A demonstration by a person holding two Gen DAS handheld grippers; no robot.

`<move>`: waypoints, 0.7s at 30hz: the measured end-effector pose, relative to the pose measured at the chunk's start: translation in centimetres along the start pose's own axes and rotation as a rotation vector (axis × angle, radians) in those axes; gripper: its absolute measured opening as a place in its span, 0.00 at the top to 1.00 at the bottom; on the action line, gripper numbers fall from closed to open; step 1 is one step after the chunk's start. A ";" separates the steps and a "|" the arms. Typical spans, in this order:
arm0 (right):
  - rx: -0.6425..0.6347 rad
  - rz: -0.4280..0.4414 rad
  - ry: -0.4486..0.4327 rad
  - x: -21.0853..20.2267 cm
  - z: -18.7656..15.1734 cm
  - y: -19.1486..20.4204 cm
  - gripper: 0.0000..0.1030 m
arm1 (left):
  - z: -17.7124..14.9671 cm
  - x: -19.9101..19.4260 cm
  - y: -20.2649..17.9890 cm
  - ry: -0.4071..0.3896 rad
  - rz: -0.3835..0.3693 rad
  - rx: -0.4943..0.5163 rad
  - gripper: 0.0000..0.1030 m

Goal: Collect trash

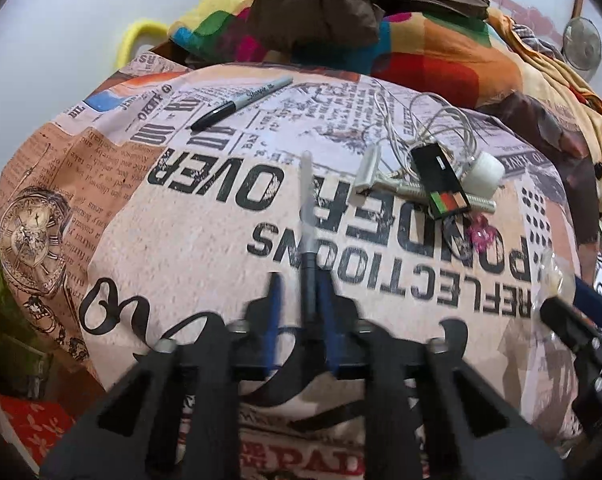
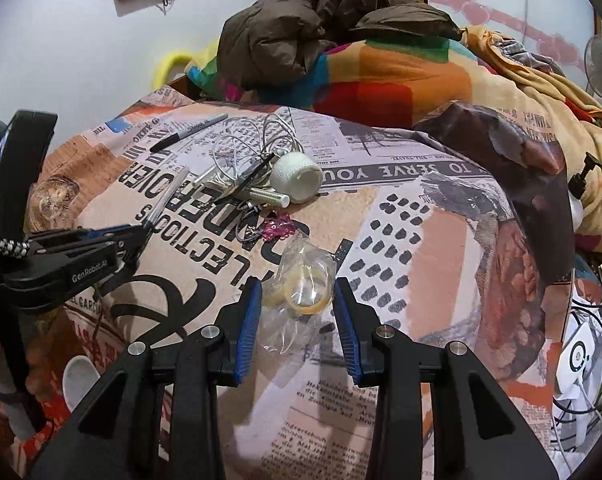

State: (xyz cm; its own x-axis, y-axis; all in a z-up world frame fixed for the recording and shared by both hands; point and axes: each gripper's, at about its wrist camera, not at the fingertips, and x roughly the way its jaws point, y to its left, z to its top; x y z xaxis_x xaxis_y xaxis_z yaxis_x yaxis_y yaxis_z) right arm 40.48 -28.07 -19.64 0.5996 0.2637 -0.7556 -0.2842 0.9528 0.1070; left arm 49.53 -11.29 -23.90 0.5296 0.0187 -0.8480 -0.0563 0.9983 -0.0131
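Observation:
My left gripper (image 1: 299, 284) is shut on a pen (image 1: 305, 200) with a clear barrel and a dark grip, which points away over the newspaper-print bed cover (image 1: 173, 232). The right wrist view shows the same gripper (image 2: 139, 236) from the side at the left, the pen (image 2: 169, 192) sticking out of it. My right gripper (image 2: 297, 284) is shut on a crumpled clear plastic wrapper (image 2: 301, 268) with a yellowish ring in it, its blue pads on either side. In the left wrist view this gripper (image 1: 569, 308) and the wrapper (image 1: 553, 276) sit at the right edge.
On the cover lie a black Sharpie marker (image 1: 241, 102), a tangled white cable (image 1: 433, 120), a black card with coloured stripes (image 1: 441, 180), a white cap (image 1: 485, 172) and a pink trinket (image 1: 481, 234). A brown jacket (image 1: 321, 0) on a colourful blanket (image 1: 433, 52) is piled behind.

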 end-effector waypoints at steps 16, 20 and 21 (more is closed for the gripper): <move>0.000 0.000 -0.095 -5.9 1.7 1.6 0.68 | -2.1 -8.1 2.2 -0.034 -0.142 -0.005 0.93; -0.005 -0.003 -0.130 -7.8 2.3 2.5 0.68 | -1.7 -10.4 2.4 -0.079 -0.147 0.010 1.00; -0.006 -0.001 -0.135 -8.0 2.4 2.6 0.68 | -1.6 -10.9 2.4 -0.093 -0.145 0.014 1.00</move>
State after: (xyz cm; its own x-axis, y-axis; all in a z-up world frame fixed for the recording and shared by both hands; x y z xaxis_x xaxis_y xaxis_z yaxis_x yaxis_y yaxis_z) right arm 36.73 -27.34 -11.73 0.6950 0.2808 -0.6619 -0.2875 0.9523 0.1021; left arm 42.21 -9.24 -15.52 0.6071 -0.1212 -0.7854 0.0378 0.9916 -0.1238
